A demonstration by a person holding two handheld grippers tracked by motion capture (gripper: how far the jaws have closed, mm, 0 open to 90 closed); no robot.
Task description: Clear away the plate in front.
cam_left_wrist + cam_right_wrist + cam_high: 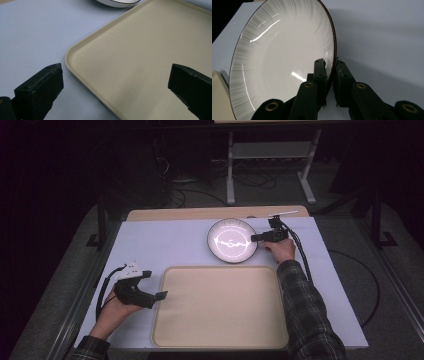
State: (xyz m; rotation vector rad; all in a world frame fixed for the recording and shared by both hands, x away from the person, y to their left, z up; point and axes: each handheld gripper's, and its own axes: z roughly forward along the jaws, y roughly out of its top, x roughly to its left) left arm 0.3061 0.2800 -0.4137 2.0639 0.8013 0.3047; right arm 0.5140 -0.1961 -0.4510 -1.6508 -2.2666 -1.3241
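The plate [232, 240] lies on the white table [165, 245] just beyond the tray [220, 306], near the far edge. The right gripper [331, 65] is clamped on its right rim — one jaw inside, one outside. To do this well, I would keep the pinch firm and lift level, since the glossy rim may slip. The left gripper [112, 75] hangs wide open and empty over the tray's near-left corner — ready to steady the tray.

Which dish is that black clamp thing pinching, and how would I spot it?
Find the white table, then the big beige tray on it. Just beyond the tray's far edge sits a round, shiny white plate with a thin dark rim, the right hand-held gripper closed on its edge. The tray is flat, rectangular and matte.
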